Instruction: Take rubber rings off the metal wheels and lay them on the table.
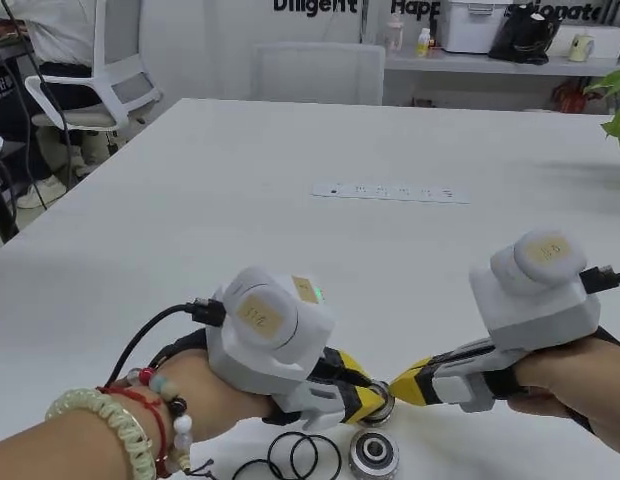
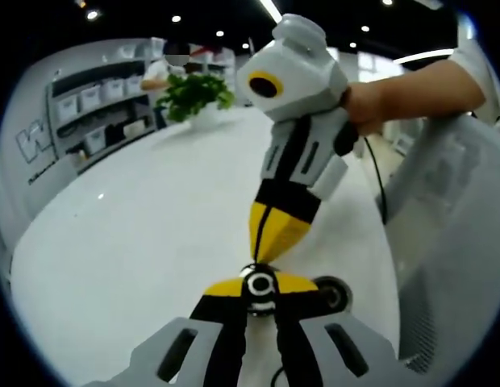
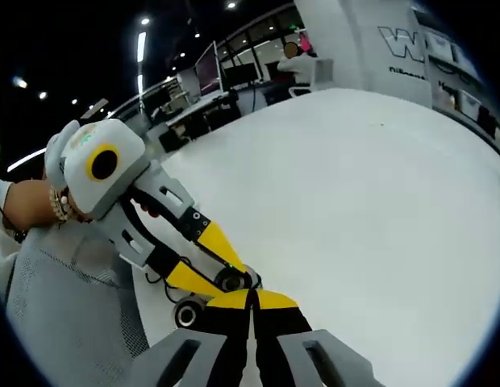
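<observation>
My left gripper point(image 1: 370, 402) is shut on a small metal wheel point(image 1: 380, 405), held just above the table; in the left gripper view the wheel point(image 2: 260, 284) sits between the yellow jaws. My right gripper point(image 1: 398, 388) comes in from the right with its jaws shut, their tips touching the wheel's rim point(image 3: 231, 278). Whether they pinch the rubber ring is hidden. A second wheel point(image 1: 373, 452) lies flat on the table below the grippers. Loose black rubber rings point(image 1: 304, 456) lie to its left.
The white table point(image 1: 290, 200) stretches far ahead, with a white power strip point(image 1: 390, 192) near its middle. An office chair point(image 1: 100, 80) stands at the far left, a shelf with boxes point(image 1: 470, 30) at the back, and a green plant point(image 1: 615, 100) at the right edge.
</observation>
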Available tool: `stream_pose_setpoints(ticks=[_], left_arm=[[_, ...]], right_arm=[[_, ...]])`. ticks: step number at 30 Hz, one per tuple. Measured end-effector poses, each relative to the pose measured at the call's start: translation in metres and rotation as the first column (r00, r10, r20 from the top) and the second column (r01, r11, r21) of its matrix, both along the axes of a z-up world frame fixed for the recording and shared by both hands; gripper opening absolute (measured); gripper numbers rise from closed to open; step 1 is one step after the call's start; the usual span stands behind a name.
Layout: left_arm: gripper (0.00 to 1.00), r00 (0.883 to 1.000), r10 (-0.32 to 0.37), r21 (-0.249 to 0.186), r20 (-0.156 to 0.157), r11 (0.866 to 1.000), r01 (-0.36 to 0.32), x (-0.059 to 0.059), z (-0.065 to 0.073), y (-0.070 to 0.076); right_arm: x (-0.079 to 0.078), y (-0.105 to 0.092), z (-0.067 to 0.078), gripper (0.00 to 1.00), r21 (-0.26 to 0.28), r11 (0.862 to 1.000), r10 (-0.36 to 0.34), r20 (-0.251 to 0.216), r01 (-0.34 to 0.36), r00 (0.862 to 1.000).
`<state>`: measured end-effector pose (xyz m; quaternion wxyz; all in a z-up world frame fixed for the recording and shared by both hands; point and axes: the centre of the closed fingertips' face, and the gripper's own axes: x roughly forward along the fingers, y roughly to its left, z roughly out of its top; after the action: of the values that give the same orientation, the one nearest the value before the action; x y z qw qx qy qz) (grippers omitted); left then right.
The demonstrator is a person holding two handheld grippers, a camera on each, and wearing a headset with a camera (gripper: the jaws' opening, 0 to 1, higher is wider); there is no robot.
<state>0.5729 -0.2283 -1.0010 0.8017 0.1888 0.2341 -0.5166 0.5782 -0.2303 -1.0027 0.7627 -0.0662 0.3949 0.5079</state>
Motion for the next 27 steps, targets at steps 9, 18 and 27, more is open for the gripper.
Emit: stream_pose_setpoints(ticks=[9, 18, 27], left_arm=[[0.12, 0.999, -0.025, 0.043, 0.03, 0.999, 0.023, -0.001, -0.003, -0.002], [0.12, 0.999, -0.021, 0.04, 0.039, 0.999, 0.019, 0.001, -0.001, -0.001], [0.14, 0.998, -0.041, 0.035, 0.04, 0.999, 0.039, -0.001, 0.0, -0.003]], right_arm=[[-0.005, 0.003, 0.0, 0.0, -0.007, 1.0, 0.024, -0.009, -0.024, 1.0], [0.0, 0.001, 0.001, 0.0, 0.022, 0.999, -0.032, -0.047, 0.033, 0.998], [0.006, -0.005, 0.004, 0.0, 0.035, 0.996, -0.077, -0.047, 0.079, 0.996]])
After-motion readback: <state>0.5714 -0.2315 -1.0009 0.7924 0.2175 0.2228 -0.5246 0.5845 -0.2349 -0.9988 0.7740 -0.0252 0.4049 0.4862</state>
